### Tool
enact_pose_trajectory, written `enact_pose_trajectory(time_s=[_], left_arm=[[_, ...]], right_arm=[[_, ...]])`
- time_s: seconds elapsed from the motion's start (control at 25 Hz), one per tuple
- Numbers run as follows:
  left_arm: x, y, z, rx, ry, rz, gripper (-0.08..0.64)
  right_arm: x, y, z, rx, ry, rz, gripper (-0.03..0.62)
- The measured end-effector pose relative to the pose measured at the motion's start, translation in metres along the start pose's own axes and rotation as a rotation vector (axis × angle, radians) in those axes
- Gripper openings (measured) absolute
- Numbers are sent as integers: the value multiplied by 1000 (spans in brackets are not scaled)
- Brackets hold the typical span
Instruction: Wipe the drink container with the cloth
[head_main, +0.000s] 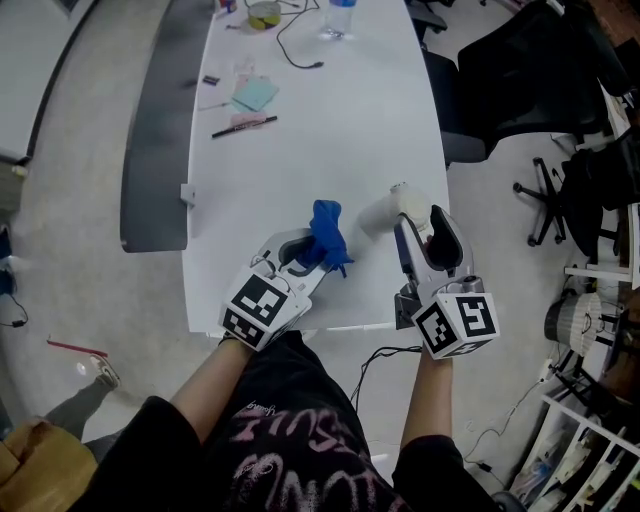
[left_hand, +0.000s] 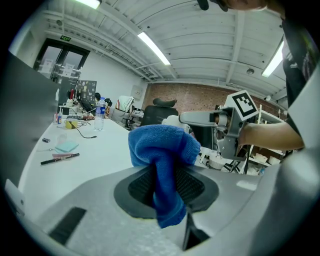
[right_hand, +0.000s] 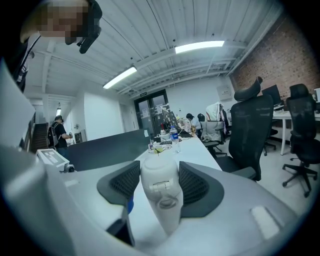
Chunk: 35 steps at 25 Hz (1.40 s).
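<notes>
Left gripper (head_main: 308, 256) was clamped on the blue cloth (left_hand: 162, 150), bunched ahead as a wiping pad, while right gripper (head_main: 418, 228) was clamped wide around the white drink container (right_hand: 161, 195), held over the table (head_main: 330, 130) edge just beside the cloth, probably presenting it for wiping.

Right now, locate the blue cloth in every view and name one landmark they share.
Head view: blue cloth at centre, pinched by the left gripper.
Left gripper view: cloth at centre, clamped between the jaws, bunched above them.
Right gripper view: only a small blue sliver, low, left of the drink container.
Shared landmark: the water bottle at the white table's far end.
</notes>
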<state>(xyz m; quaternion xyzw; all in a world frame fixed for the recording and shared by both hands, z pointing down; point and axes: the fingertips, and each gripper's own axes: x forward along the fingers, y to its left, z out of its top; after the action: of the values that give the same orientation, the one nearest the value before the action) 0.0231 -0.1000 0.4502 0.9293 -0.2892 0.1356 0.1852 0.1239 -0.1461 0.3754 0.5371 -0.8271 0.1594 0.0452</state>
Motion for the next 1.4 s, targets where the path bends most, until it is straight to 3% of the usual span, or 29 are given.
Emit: enact_pose_trajectory(time_s=[0.36,1.0,1.4], left_arm=[[9,-1,11,25,-6,-19,95],[47,-23,62,165,-30,-123,95],[58,-24,63,162,-32,-149,97]], right_arm=[[0,1,-1,-2,0,4,253],[0,0,-1,-3,5,8,252],[0,-1,1,-2,5,4,250]])
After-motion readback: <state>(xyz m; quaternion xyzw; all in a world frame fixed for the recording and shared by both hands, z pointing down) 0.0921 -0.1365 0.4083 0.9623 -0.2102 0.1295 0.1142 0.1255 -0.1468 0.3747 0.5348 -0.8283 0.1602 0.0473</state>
